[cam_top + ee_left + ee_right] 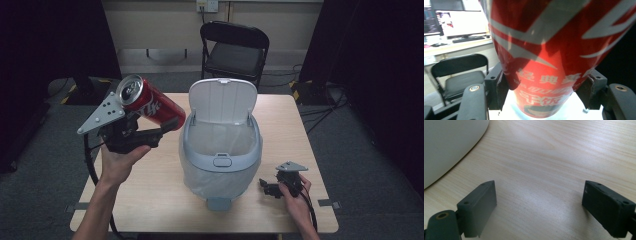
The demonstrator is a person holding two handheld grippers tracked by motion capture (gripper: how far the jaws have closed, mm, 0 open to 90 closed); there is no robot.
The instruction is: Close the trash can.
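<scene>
One red aluminium drinks can (150,104) is clamped between the jaws of the left gripper (167,125), held tilted in the air just left of one pale blue plastic pedal bin (221,150) with its lid raised and a white liner inside. The right gripper (266,187) rests on the light wooden table (160,185), jaws apart with nothing between them. One black folding chair (234,47) stands behind the table. In the left gripper view the can's top is cut off.
</scene>
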